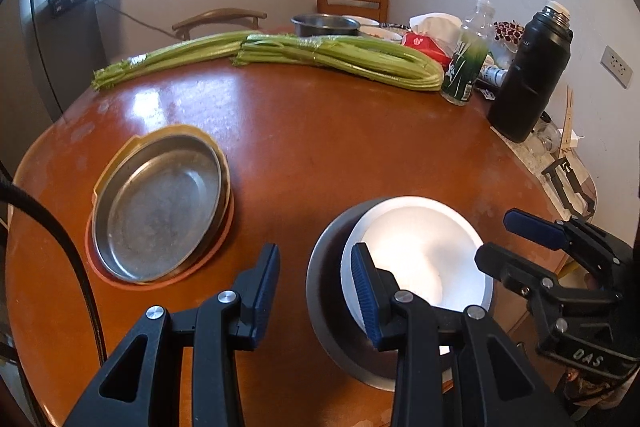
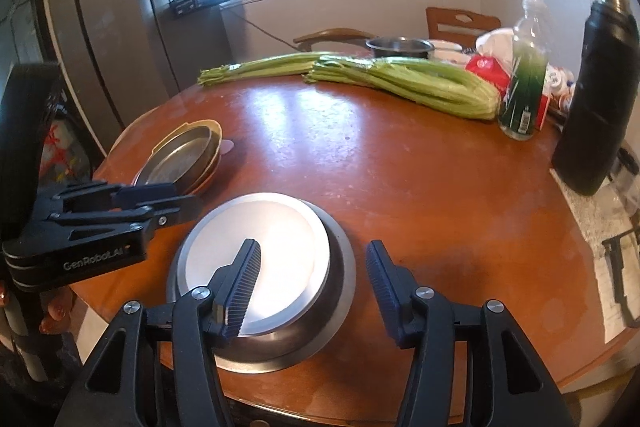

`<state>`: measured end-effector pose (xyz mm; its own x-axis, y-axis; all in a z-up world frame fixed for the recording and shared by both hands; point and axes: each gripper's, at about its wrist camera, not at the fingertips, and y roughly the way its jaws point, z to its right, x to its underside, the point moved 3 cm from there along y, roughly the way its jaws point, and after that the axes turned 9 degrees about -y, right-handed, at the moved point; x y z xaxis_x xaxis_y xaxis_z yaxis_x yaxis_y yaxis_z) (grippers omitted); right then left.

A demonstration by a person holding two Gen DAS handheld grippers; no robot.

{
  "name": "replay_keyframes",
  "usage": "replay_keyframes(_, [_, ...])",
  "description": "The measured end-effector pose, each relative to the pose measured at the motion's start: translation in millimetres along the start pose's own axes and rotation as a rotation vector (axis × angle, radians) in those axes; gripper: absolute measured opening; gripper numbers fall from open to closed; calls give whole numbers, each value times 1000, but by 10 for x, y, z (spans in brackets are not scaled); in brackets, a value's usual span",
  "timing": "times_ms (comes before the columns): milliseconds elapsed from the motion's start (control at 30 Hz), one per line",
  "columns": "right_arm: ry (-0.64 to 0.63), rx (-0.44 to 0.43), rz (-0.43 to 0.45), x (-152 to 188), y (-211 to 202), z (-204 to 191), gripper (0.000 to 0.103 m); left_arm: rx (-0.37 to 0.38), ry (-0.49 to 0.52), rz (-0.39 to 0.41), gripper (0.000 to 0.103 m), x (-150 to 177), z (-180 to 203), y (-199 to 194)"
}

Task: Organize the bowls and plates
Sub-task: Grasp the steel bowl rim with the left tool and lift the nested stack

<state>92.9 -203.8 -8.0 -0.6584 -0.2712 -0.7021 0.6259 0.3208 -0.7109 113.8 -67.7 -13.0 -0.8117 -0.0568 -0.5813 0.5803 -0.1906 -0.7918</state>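
Observation:
A steel bowl (image 1: pixel 324 291) with a white bowl (image 1: pixel 420 251) nested in it sits at the near edge of the round wooden table; the steel bowl also shows in the right wrist view (image 2: pixel 340 267). A steel plate (image 1: pixel 160 207) lies on yellow and orange plates (image 1: pixel 104 267) at the left; this stack also shows in the right wrist view (image 2: pixel 180 155). My left gripper (image 1: pixel 316 279) is open, its jaws straddling the bowls' left rim. My right gripper (image 2: pixel 312 283) is open, straddling the bowls' right rim. Nothing is held.
Celery bunches (image 1: pixel 280 55) lie across the far side of the table. A steel pot (image 1: pixel 324 25), a tissue pack, a green bottle (image 1: pixel 466 67) and a black thermos (image 1: pixel 524 75) stand at the back right. Chairs and a fridge (image 2: pixel 100 39) surround the table.

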Motion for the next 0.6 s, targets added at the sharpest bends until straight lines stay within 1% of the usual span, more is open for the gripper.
replay_keyframes(300, [86, -39, -82, 142, 263, 172, 59, 60, -38, -43, 39, 53, -30, 131])
replay_keyframes(367, [99, -59, -87, 171, 293, 169, 59, 60, -44, -63, 39, 76, -31, 190])
replay_keyframes(433, [114, -89, -93, 184, 324, 164, 59, 70, -50, -80, 42, 98, -26, 241])
replay_keyframes(600, [113, -122, -103, 212, 355, 112, 60, 90, -52, -94, 43, 122, 18, 300])
